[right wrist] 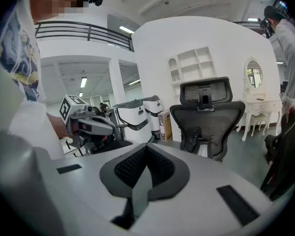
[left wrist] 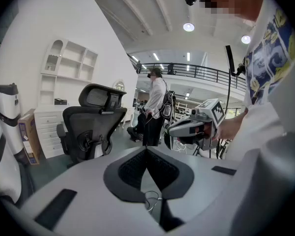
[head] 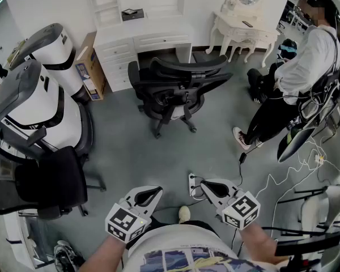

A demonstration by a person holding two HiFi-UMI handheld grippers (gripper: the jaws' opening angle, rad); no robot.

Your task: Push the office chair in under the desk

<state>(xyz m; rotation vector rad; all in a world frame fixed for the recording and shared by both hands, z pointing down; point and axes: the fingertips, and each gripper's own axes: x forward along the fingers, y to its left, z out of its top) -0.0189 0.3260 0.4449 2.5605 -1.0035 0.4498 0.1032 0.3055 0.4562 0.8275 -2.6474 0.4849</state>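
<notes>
My left claw [head: 149,196] pinched fully together, nothing in it. My right claw [head: 212,187] likewise closed, empty. Black office chair [head: 178,89] on floor just in front of white worktop [head: 144,37], backrest toward me, not tucked under. Both claws well back from worktop, apart from chair. Person [head: 306,67] stands right of worktop.

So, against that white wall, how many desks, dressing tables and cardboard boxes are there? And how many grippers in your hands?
Desk: 1
Dressing table: 1
Cardboard box: 1
Grippers: 2, the left gripper and the right gripper
Total: 5
</notes>
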